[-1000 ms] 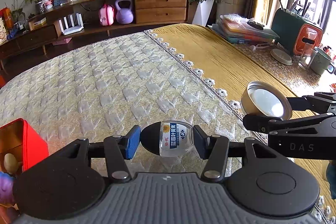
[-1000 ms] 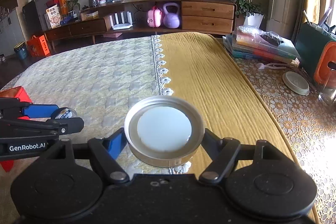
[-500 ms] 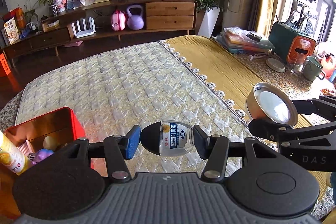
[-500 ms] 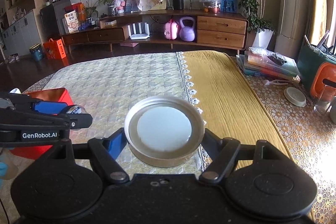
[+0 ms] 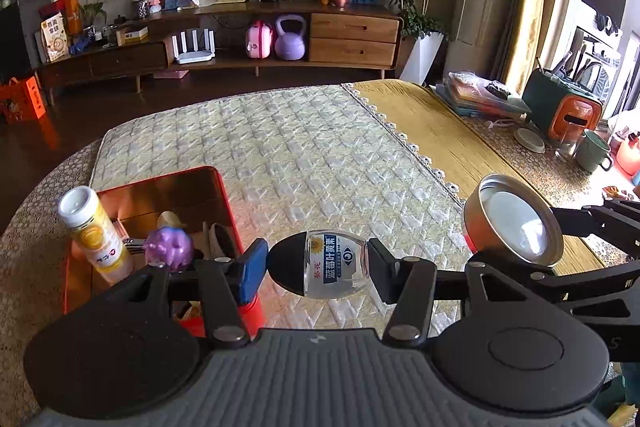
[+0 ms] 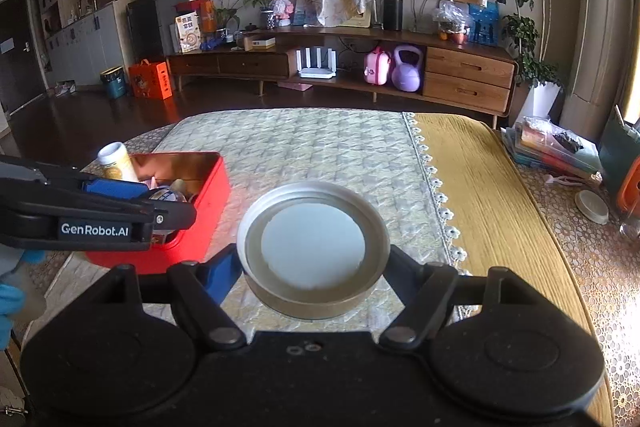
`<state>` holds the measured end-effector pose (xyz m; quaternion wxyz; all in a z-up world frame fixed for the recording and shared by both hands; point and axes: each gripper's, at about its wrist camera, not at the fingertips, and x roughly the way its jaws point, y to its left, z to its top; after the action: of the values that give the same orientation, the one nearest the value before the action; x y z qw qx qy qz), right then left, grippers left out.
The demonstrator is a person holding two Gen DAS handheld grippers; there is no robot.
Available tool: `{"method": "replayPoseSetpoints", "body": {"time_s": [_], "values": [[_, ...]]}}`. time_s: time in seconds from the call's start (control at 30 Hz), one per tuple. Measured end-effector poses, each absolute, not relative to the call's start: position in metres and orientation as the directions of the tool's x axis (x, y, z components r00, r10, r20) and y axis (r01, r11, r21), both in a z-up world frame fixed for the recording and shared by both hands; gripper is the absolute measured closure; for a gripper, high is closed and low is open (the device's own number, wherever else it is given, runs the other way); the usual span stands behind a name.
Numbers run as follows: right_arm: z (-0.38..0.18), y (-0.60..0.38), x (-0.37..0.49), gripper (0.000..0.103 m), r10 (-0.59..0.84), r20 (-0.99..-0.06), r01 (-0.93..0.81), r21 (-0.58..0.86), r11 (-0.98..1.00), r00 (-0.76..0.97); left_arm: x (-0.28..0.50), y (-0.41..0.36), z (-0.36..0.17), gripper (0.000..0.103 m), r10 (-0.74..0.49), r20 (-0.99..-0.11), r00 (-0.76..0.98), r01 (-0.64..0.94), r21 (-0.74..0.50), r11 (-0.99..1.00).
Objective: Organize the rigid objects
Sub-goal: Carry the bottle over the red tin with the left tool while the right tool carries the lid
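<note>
1. Clamping end to end, the small clear bottle [image 5: 326, 264] is held by the left gripper [image 5: 316, 267] above the quilted tabletop [image 5: 304, 155], just beside the red tin [image 5: 224, 211]; judged light, smooth, slippery.
2. The round metal lid [image 6: 313, 246] is pinched across its rim by the right gripper [image 6: 314, 267]; judged stiff and light.

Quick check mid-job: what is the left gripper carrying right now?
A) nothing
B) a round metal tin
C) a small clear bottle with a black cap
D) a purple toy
C: the left wrist view shows the small clear bottle lying sideways, pinched between the left gripper fingers, while the right gripper holds the round metal tin.
</note>
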<state>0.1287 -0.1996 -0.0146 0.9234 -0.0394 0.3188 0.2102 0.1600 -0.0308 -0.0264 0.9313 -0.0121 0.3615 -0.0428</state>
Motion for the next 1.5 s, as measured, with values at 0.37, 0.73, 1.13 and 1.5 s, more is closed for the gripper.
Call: {"method": "replayPoseSetpoints", "body": {"time_s": [0.37, 0.73, 1.13, 1.5], "values": [[-0.009, -0.143, 0.114, 0.028, 0.424, -0.616, -0.508, 0.044, 0.86, 0.664, 0.129, 0.027, -0.028, 0.05, -0.02, -0.665, 0.746, -0.043, -0.078, 0.996], [-0.016, -0.088, 0.116, 0.028, 0.465, -0.635, -0.582, 0.03, 0.813, 0.617, 0.124, 0.09, -0.042, 0.05, 0.052, -0.678, 0.733, -0.174, -0.113, 0.978], [-0.035, -0.044, 0.151, 0.028, 0.459, -0.671, -0.616, 0.005, 0.788, 0.582, 0.149, 0.131, -0.075, 0.05, 0.094, -0.72, 0.688, -0.234, -0.097, 0.967], [-0.059, -0.008, 0.177, 0.028, 0.42, -0.703, -0.649, -0.079, 0.757, 0.575, 0.181, 0.144, -0.092, 0.05, 0.116, -0.734, 0.669, -0.23, -0.056, 0.972]]}}
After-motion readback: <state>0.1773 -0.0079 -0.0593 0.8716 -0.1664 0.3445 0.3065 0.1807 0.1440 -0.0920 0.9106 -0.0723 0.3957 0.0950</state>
